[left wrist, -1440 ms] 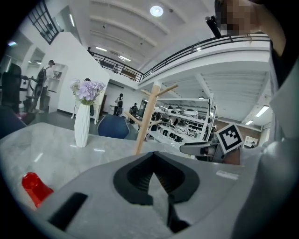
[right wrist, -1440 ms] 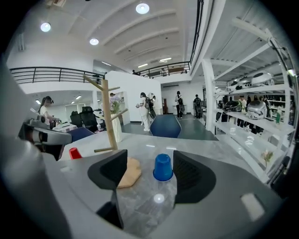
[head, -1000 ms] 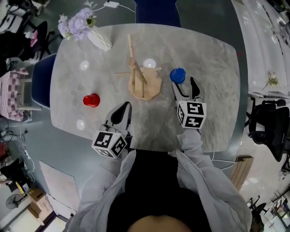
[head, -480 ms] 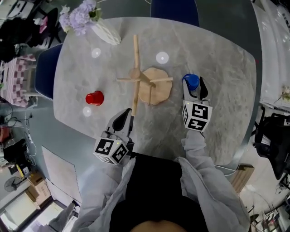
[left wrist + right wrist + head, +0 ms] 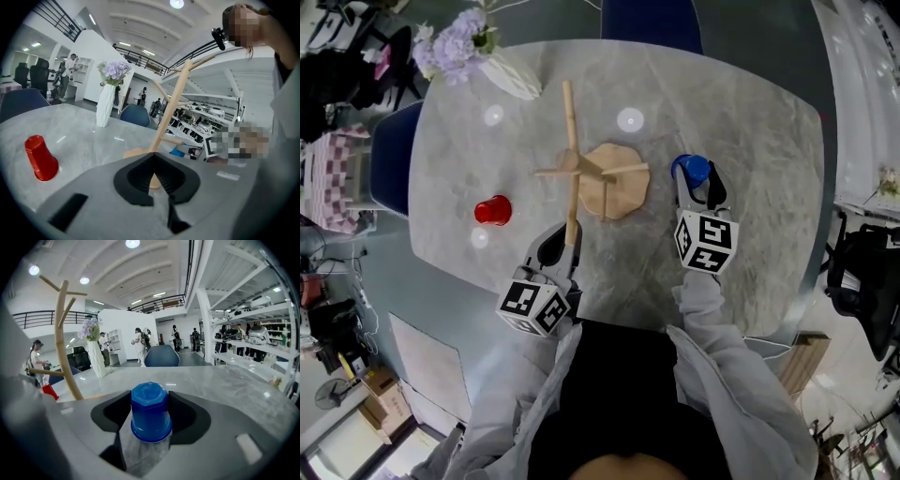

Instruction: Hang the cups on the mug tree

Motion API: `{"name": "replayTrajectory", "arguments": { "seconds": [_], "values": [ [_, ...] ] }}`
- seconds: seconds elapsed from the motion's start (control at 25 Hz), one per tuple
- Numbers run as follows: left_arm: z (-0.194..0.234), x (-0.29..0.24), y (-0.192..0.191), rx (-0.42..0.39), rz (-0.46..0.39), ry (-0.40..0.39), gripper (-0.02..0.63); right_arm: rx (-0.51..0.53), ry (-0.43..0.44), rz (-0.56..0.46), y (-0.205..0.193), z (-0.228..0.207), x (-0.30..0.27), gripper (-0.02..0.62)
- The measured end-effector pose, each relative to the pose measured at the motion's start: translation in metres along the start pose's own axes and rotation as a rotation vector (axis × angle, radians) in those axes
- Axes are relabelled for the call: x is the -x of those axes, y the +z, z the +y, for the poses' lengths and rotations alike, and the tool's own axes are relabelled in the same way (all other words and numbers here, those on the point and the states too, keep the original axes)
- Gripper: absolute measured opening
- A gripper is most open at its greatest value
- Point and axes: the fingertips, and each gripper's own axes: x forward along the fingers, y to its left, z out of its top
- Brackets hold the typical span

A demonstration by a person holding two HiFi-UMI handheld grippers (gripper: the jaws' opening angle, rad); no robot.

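A blue cup stands upside down on the grey table, right of the wooden mug tree. My right gripper is closing around the blue cup, and its black pads lie against both of the cup's sides. A red cup stands upside down on the table's left part, away from both grippers. My left gripper sits near the table's front edge, shut with nothing in it. In its own view the mug tree rises just ahead and the red cup is at the left.
A white vase of purple flowers stands at the table's far left corner. Blue chairs stand at the far side and the left side. The mug tree's branches are bare.
My right gripper has moved forward so its jaws flank the blue cup, and they have narrowed onto it. The left gripper has barely moved.
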Motion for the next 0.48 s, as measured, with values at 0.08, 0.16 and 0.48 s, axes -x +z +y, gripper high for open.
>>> {"name": "replayTrajectory", "arguments": {
  "seconds": [0.08,0.16,0.48],
  "values": [
    [-0.002,0.002,0.006,-0.012,-0.009,-0.017,0.0,-0.034,-0.001,-0.014,0.005,0.001,0.008,0.256],
    [-0.006,0.006,0.015,-0.031,-0.021,-0.037,0.0,-0.056,-0.002,-0.034,0.015,0.002,0.02,0.256],
    [-0.025,0.023,0.052,-0.139,-0.07,-0.139,0.0,-0.122,0.009,-0.133,0.066,0.017,0.08,0.256]
  ]
}}
